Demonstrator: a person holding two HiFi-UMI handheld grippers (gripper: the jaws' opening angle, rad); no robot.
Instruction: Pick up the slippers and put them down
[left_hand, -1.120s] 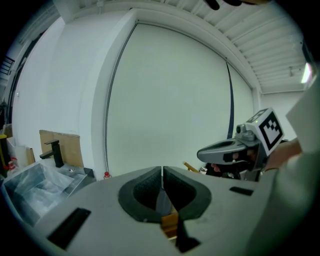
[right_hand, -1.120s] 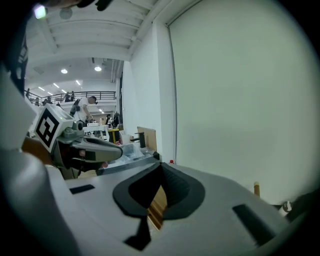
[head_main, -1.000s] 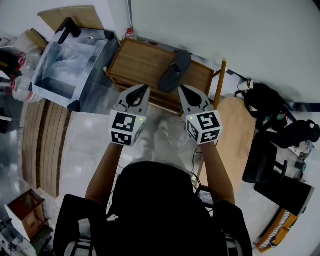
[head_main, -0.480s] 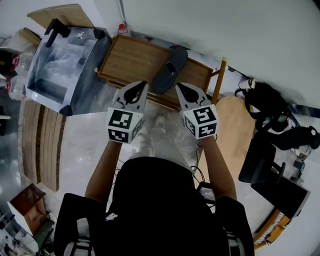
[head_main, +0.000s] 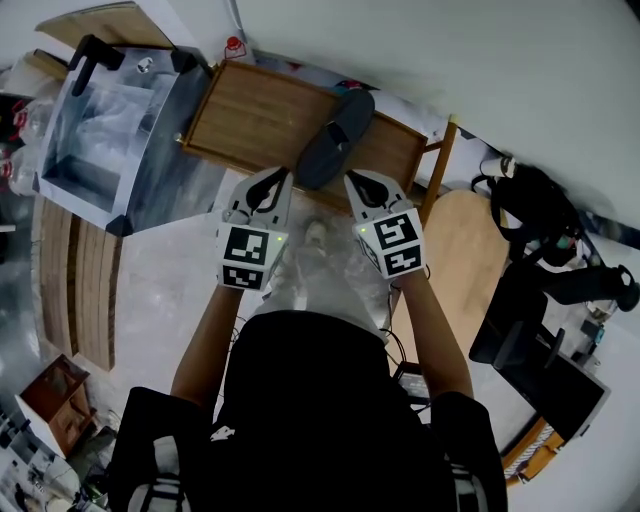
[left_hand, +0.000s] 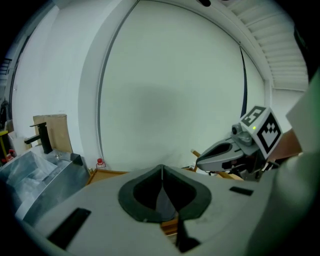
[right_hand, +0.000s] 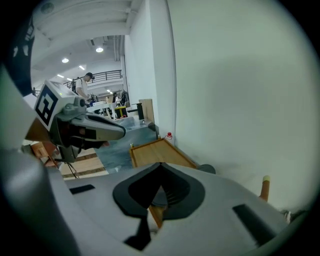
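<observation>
My left claw (head_main: 279, 174) and right claw (head_main: 351, 181), both pressed together and empty, now sit lower, nearer the slipper (head_main: 335, 140) on the wooden tray (head_main: 250, 115); still approaching.

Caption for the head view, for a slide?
Left tongs and right tongs, both shut, poised near a dark slipper on a wooden table.

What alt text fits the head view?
Seen from above, a person holds the left claw and right claw side by side, both shut and empty, pointing toward a dark grey slipper lying on a wooden table.
</observation>
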